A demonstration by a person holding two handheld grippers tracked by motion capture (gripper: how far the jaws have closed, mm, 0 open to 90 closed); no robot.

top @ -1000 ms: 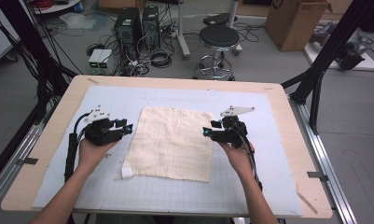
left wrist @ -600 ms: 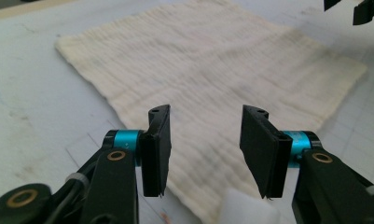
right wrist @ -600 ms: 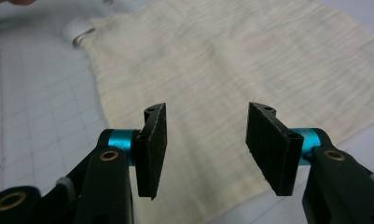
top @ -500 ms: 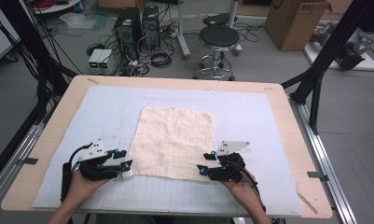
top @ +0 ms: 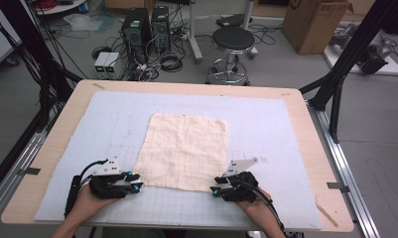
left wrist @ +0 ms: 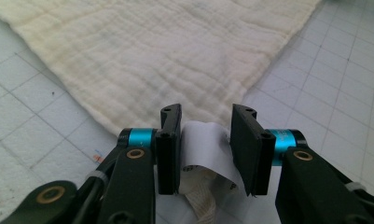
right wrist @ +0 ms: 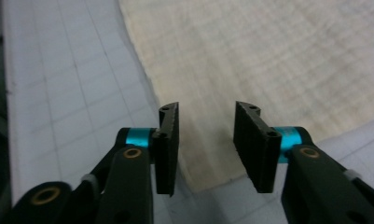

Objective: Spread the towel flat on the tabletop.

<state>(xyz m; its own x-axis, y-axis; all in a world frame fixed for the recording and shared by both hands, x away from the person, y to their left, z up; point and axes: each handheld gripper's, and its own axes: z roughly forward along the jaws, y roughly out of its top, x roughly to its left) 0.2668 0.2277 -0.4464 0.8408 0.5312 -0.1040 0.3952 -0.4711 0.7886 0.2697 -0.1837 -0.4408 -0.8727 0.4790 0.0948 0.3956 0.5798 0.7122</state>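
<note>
The cream cloth (top: 184,151) lies flat at mid-frame on the desk (top: 52,158). Left tongs (top: 135,185) and right tongs (top: 214,190) have just been closing, unclenched, straddling its lower corners (white tag (left wrist: 205,144) between the left jaws).

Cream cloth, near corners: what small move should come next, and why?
Probably close both sets of jaws. The left hand-held gripper straddles the cloth corner with its white label; the right hand-held gripper straddles the other near corner. Both have been closing, not yet pinching.
</note>
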